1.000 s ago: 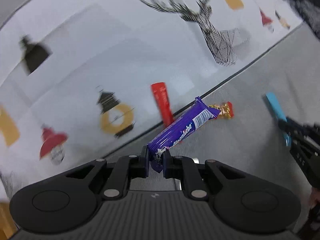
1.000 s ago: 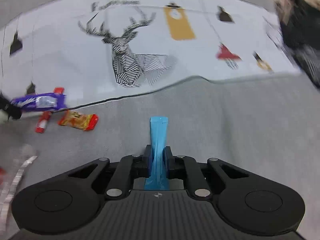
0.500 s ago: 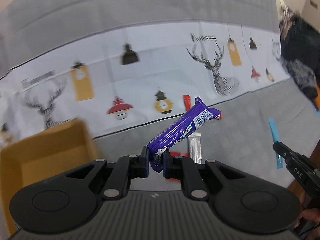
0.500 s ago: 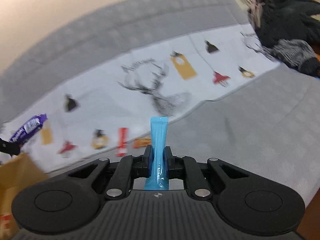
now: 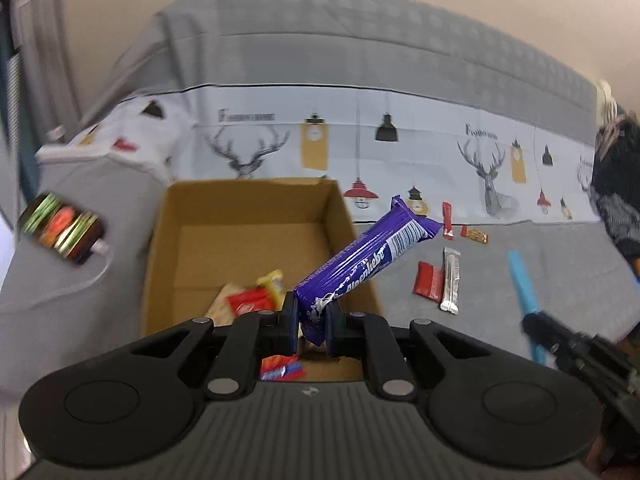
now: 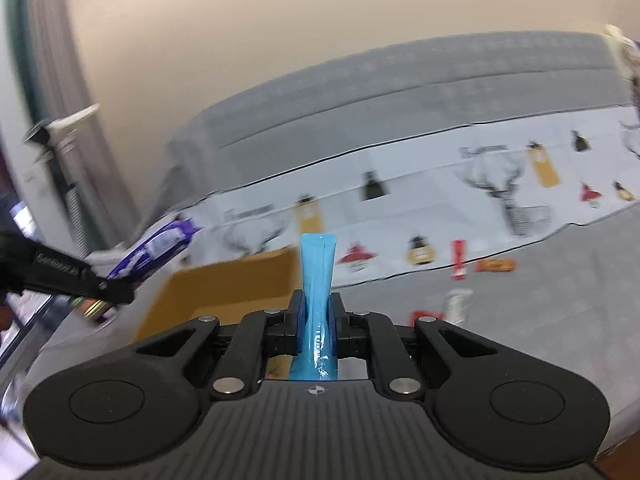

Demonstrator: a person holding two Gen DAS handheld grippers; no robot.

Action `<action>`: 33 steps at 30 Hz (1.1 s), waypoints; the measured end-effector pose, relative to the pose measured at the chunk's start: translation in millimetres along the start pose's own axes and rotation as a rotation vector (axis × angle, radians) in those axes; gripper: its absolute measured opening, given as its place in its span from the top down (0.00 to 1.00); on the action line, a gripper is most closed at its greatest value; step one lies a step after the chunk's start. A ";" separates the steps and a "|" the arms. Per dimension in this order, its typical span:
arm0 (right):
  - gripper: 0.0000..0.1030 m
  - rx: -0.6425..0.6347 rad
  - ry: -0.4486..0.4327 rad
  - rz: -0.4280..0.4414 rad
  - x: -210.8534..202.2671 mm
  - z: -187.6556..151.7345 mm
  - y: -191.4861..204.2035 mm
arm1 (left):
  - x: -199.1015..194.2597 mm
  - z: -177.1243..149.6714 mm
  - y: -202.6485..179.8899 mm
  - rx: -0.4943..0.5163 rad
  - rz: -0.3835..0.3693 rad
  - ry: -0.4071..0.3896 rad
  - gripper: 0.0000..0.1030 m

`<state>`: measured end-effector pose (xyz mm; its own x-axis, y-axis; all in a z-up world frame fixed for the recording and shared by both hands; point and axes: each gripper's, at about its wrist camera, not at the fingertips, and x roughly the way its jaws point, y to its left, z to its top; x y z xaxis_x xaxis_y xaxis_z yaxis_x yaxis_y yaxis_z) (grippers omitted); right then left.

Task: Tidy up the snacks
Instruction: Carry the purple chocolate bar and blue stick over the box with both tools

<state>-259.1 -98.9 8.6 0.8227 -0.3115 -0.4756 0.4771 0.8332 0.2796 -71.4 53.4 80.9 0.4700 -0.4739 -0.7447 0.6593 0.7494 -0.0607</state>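
Observation:
My left gripper [image 5: 312,322] is shut on a purple chocolate bar [image 5: 362,264], held over the near right corner of an open cardboard box [image 5: 160,240]. The box holds several snacks, among them a red packet [image 5: 250,303]. My right gripper [image 6: 317,320] is shut on a blue stick sachet [image 6: 317,272], held upright above the sofa, right of the box [image 6: 224,284]. The sachet also shows in the left wrist view [image 5: 522,284]. The purple bar also shows in the right wrist view [image 6: 156,250].
On the grey sofa seat right of the box lie a red packet [image 5: 428,285], a silver sachet [image 5: 451,280], a red stick [image 5: 447,220] and an orange wrapper [image 5: 476,234]. A can [image 5: 62,229] lies left of the box. A printed cloth [image 5: 400,148] covers the sofa back.
Both grippers have swung left and risen, each with its snack in it. The cardboard box has come into view, and the purple bar is now over its corner.

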 end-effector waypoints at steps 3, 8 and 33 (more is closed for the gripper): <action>0.88 -0.052 0.033 0.040 -10.6 -11.6 30.9 | -22.1 -23.6 20.7 -0.027 0.009 -0.029 0.87; 0.88 -0.126 0.059 0.062 -24.2 -27.0 68.0 | -46.7 -56.6 45.6 -0.073 -0.001 -0.055 0.87; 0.88 -0.210 0.075 0.006 -23.2 -30.8 101.7 | -56.6 -79.2 81.3 -0.149 -0.030 -0.105 0.87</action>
<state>-239.2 7.1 22.4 0.7964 -0.2779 -0.5372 0.3908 0.9143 0.1064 -90.8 177.8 65.6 0.5151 -0.5367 -0.6682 0.5832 0.7908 -0.1856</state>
